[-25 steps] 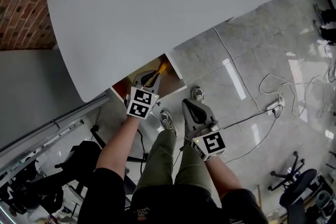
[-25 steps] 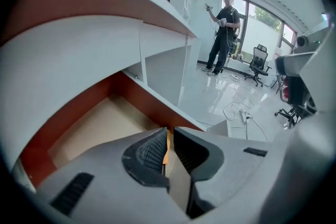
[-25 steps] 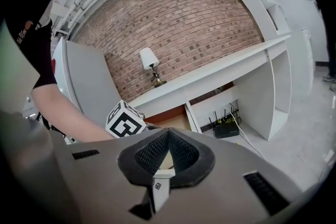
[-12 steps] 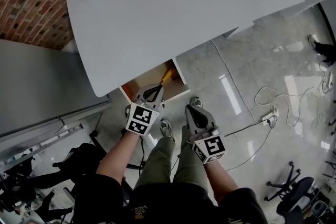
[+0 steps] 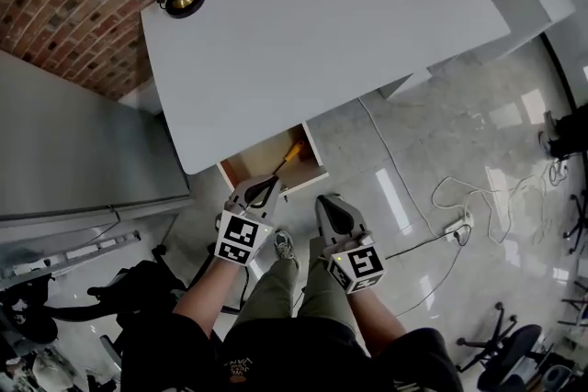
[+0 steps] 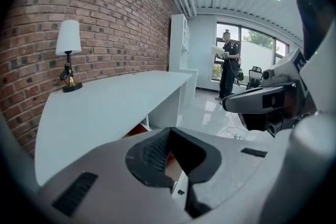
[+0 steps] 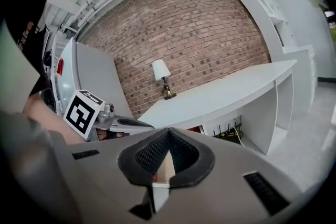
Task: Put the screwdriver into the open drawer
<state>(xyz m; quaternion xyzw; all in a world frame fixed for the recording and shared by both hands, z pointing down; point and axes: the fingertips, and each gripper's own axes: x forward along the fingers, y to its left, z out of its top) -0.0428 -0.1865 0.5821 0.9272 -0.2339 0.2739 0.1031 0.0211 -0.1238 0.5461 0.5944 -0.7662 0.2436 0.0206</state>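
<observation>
Both sets of jaws are shut on nothing now, and the left gripper [image 5: 262, 187] has pulled up and away from the open drawer [image 5: 246, 170], leaving the screwdriver [image 5: 289, 154] lying inside it, right gripper [image 5: 328, 205] alongside, so the task looks pretty much done.

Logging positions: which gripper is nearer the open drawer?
The left gripper, its tips right at the drawer's front edge; the right gripper sits farther off, to its side.
</observation>
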